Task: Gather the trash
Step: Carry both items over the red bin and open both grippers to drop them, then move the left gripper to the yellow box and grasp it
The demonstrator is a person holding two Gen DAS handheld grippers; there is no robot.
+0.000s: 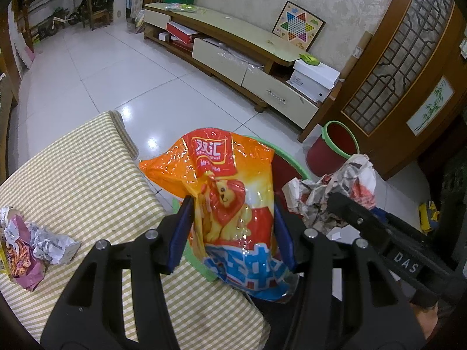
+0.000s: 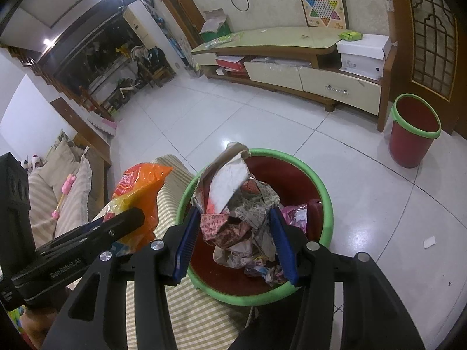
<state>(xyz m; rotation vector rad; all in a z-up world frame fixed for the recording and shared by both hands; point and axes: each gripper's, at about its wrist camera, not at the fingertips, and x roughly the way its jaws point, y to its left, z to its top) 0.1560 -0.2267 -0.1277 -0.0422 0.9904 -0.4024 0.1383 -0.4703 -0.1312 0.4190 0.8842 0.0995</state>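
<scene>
Clamping a glossy orange snack bag [image 1: 233,204], the left gripper [image 1: 232,230] flanks the right gripper [image 2: 233,239] squeezing crumpled newspaper [image 2: 248,218].

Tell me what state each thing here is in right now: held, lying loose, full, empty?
Orange snack bag: held in the left gripper.
Crumpled newspaper wad: held in the right gripper, over the near bin.
Near bin: upright, holding some trash.
Far bin: upright.
Wrappers on the table: lying loose.

Glossy plastic snack bag [image 1: 233,204] (crinkled); matt crumpled newspaper wad [image 2: 248,218].
</scene>
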